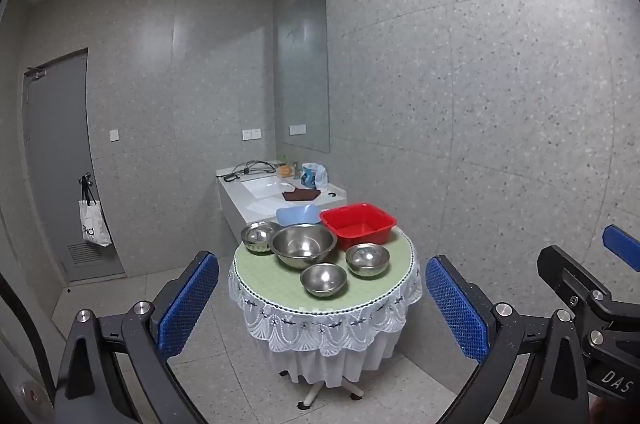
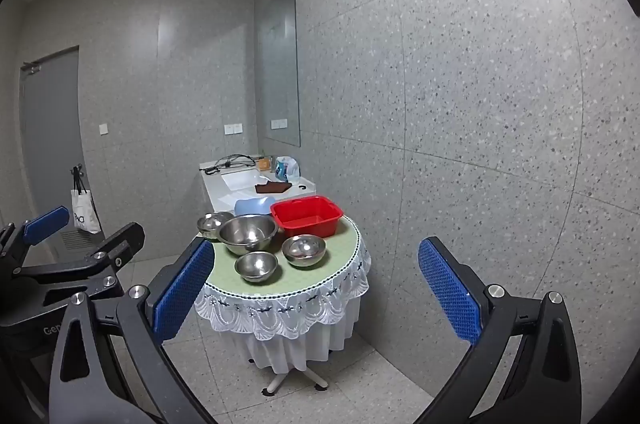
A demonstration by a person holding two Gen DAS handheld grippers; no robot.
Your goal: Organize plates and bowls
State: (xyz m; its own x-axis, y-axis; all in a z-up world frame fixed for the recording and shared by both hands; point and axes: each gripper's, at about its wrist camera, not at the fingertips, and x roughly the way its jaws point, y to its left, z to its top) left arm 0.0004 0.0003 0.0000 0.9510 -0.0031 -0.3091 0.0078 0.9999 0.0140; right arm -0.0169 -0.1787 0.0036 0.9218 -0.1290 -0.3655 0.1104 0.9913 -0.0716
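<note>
A round table [image 1: 260,270] [image 2: 344,244] with a green top and white lace cloth stands ahead. On it are a large steel bowl [image 1: 303,244] [image 2: 248,232], and three small steel bowls: front [image 1: 323,279] [image 2: 256,266], right [image 1: 367,259] [image 2: 303,250] and back left [image 1: 259,235] [image 2: 211,223]. A red basin [image 1: 358,225] [image 2: 306,215] and a light blue basin [image 1: 297,214] [image 2: 252,206] sit at the back. My left gripper [image 1: 322,304] is open and empty, well short of the table. My right gripper [image 2: 316,288] is open and empty too.
A white sink counter [image 1: 256,202] [image 2: 224,190] with cables, a brown cloth and a bag stands behind the table. A speckled wall runs along the right. A grey door [image 1: 56,164] with a hanging tote bag [image 1: 94,224] is at the left. Tiled floor surrounds the table.
</note>
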